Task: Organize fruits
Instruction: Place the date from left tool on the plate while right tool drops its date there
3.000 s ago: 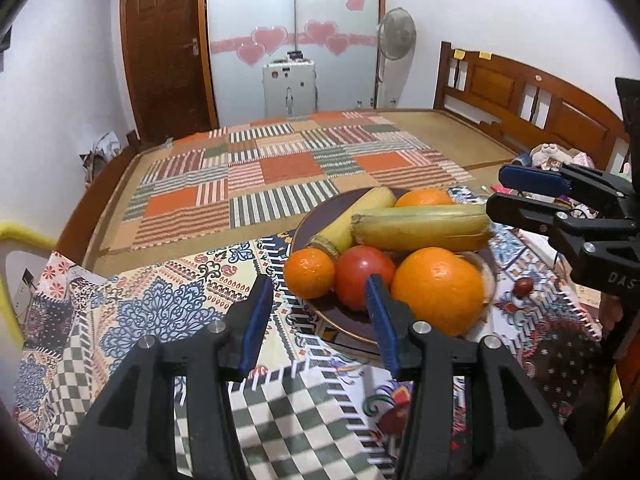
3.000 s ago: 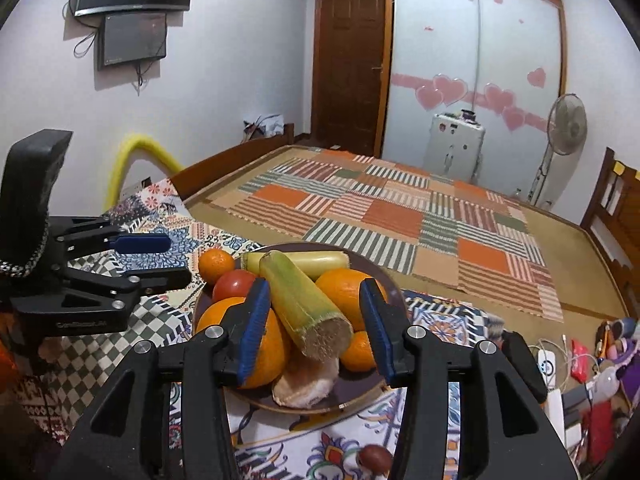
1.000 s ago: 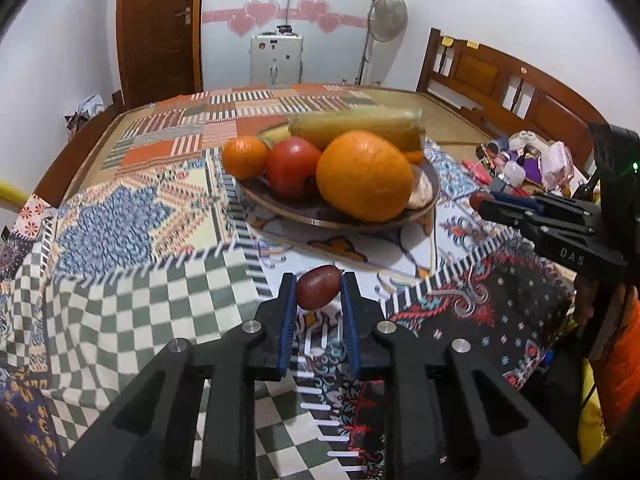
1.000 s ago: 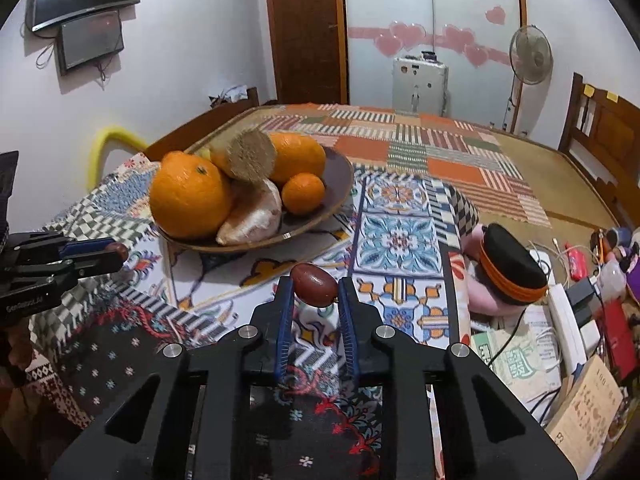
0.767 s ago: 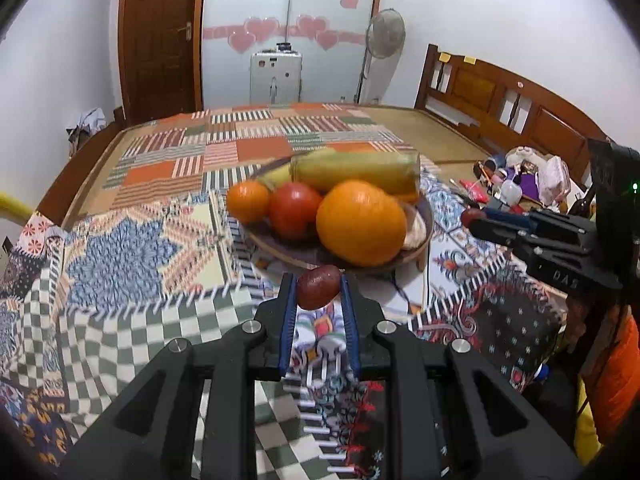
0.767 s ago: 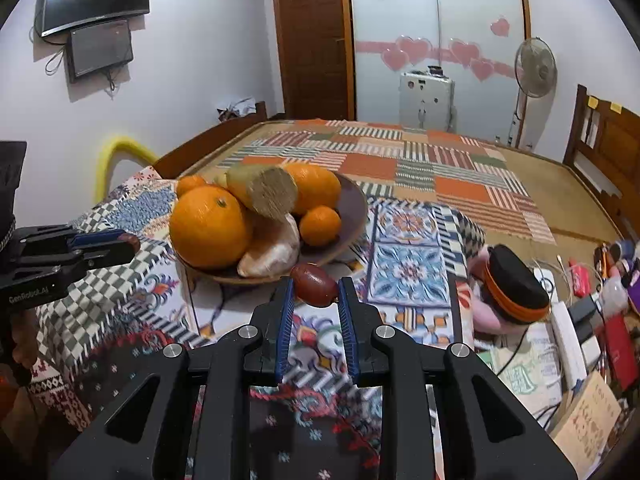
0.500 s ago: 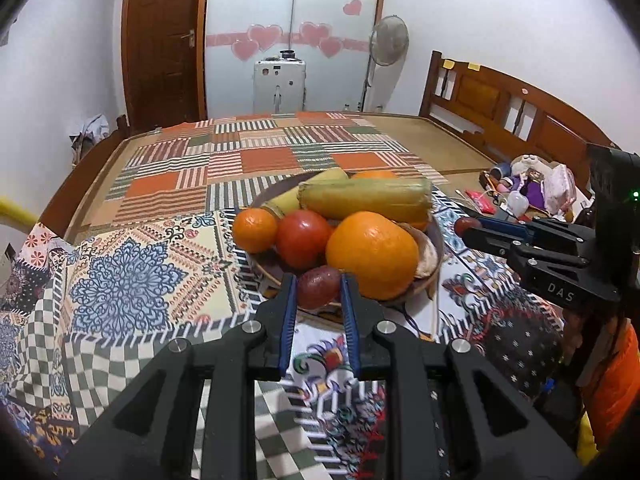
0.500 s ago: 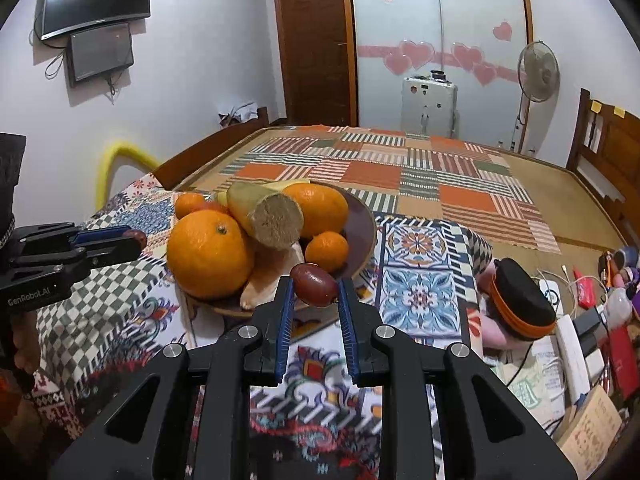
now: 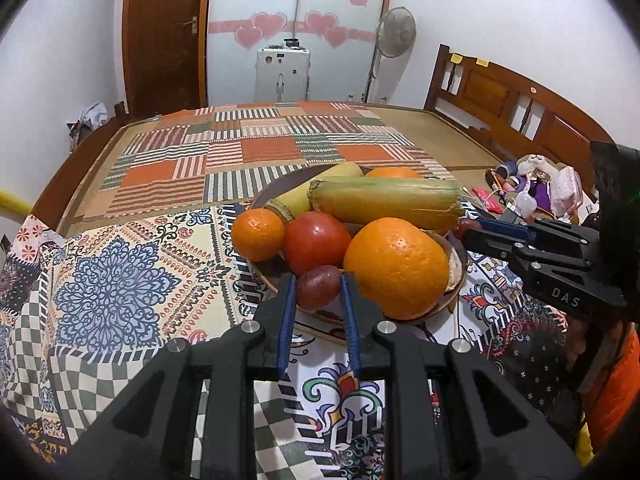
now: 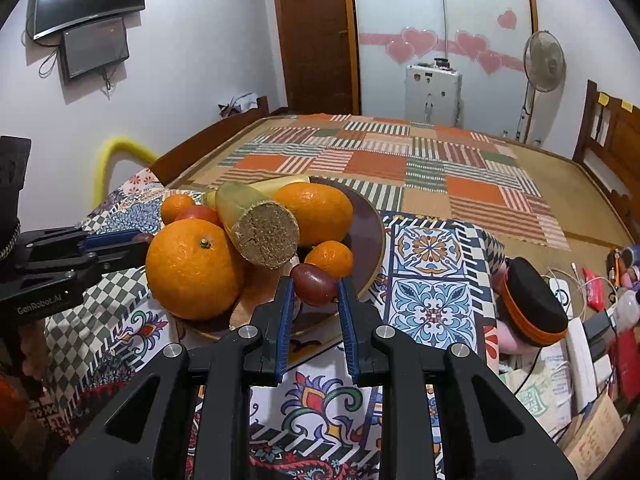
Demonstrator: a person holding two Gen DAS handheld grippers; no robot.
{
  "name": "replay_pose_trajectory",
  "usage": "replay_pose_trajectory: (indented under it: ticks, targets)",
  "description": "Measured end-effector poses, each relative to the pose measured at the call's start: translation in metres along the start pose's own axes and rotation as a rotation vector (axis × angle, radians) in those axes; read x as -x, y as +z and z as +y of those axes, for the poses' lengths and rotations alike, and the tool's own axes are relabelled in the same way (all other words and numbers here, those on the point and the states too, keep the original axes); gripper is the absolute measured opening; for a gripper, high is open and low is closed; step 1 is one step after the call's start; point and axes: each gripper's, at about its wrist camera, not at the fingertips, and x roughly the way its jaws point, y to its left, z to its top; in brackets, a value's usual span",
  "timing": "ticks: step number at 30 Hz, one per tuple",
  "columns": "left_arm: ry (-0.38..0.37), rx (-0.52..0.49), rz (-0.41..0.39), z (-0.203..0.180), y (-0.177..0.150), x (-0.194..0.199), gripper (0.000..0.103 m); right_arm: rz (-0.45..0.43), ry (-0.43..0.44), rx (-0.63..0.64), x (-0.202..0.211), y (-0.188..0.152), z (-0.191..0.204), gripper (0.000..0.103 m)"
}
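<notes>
- Over the last second we have carried both small dark-red fruits from out over the patterned tablecloth point(image 9: 120, 280) up to the brown plate point(image 10: 370, 240); three seconds ago both grippers were spread and empty in front of the pile.
- Our left gripper point(image 9: 318, 294) is pinching one dark-red fruit, which looks like a jujube point(image 9: 318, 286), between its blue pads. It now hangs at the near rim of the plate, just beside the tomato point(image 9: 316, 242) and the large orange point(image 9: 396, 266).
- Our right gripper point(image 10: 314, 294) is pinching the second jujube point(image 10: 314, 280) the same way, at the opposite side of the plate, just below the small mandarin point(image 10: 330, 258) and near the cut sugarcane piece point(image 10: 264, 234).
- We cannot tell whether either fruit already touches the plate or its neighbours.
- We judge the carry nearly finished: both loose fruits are at the pile, so what remains is to ease them into free gaps and let go.
- The plate is crowded, so a released fruit could roll off the rim onto the cloth.
</notes>
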Motion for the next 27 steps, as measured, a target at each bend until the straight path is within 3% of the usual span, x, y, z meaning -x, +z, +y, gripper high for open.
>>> replay_pose_trajectory:
  ticks: [10, 18, 27]
  targets:
    - [-0.003, 0.005, 0.019, 0.001, 0.003, -0.01, 0.022, 0.028, 0.001, -0.012, -0.006, 0.001, -0.001, 0.021]
    - [0.01, 0.013, 0.018, 0.004, 0.001, -0.011, 0.033, 0.028, 0.003, -0.004, -0.005, 0.001, 0.002, 0.022]
    - [0.001, 0.016, -0.039, 0.003, 0.005, 0.021, 0.033, -0.009, -0.011, 0.012, 0.007, 0.003, 0.009, 0.029]
